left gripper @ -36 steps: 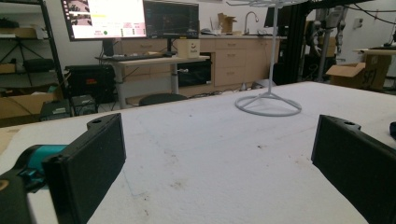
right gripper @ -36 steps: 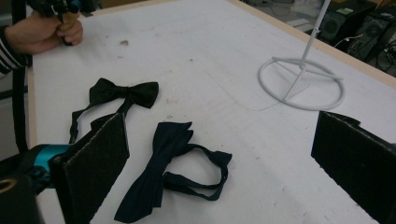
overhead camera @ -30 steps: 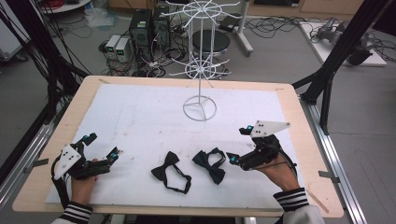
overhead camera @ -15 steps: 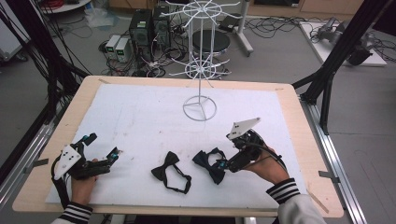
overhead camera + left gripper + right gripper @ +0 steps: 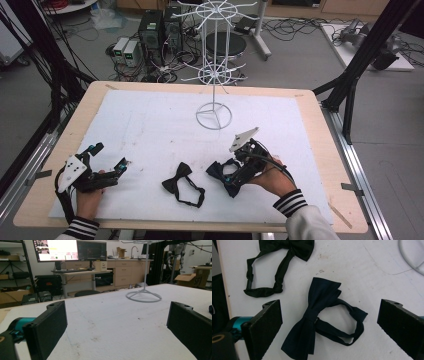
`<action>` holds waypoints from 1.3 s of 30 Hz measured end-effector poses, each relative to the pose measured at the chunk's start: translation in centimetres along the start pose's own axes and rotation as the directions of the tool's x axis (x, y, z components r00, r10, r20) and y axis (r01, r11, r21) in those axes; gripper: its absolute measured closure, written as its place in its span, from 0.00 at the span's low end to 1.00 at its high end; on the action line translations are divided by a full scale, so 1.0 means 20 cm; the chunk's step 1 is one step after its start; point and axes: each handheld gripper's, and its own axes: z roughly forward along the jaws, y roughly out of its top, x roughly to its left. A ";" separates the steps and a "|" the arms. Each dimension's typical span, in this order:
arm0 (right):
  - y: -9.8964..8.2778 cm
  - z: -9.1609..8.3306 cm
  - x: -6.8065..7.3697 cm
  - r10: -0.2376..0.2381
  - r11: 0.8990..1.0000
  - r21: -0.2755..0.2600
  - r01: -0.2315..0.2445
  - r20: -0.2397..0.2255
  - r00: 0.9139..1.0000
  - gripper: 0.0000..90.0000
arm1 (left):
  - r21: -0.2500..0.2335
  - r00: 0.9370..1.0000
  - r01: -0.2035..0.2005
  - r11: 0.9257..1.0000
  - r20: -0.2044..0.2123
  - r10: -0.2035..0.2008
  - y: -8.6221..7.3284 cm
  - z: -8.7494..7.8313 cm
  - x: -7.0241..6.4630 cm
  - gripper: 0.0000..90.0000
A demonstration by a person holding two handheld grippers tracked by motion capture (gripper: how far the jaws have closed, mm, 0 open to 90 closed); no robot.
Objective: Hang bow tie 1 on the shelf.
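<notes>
Two bow ties lie on the white mat near its front edge. The dark navy bow tie [image 5: 218,171] [image 5: 312,315] lies with its strap looped to one side. My right gripper [image 5: 231,179] [image 5: 332,312] hovers just over it, open, jaws either side of it and not touching. The black bow tie [image 5: 177,184] [image 5: 289,245] lies a little to the left, its strap loop trailing toward the front. My left gripper [image 5: 109,156] [image 5: 115,315] rests open at the front left, nothing between its jaws.
A white wire display stand [image 5: 214,75] rises at the back middle of the mat, its round base [image 5: 214,117] [image 5: 143,296] on the table. The wooden table edge [image 5: 320,150] frames the mat. Computers, cables and black frame legs stand beyond the table.
My right gripper has moved left and tipped down over the navy bow tie. The left gripper and both bow ties have stayed put.
</notes>
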 end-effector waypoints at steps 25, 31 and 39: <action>0.01 0.20 0.05 0.005 0.988 0.156 0.001 -0.042 0.999 0.19 | 0.000 1.000 0.000 1.000 -0.001 0.000 0.00 0.00 0.00 0.04; 0.02 0.22 0.06 0.016 0.983 0.185 -0.009 -0.036 0.999 0.26 | 0.000 1.000 -0.001 1.000 -0.001 0.001 0.00 0.00 0.00 0.04; 0.03 0.25 0.06 0.028 0.971 0.239 -0.019 -0.034 0.999 0.42 | 0.000 1.000 0.000 1.000 -0.004 0.000 0.00 0.00 0.00 0.04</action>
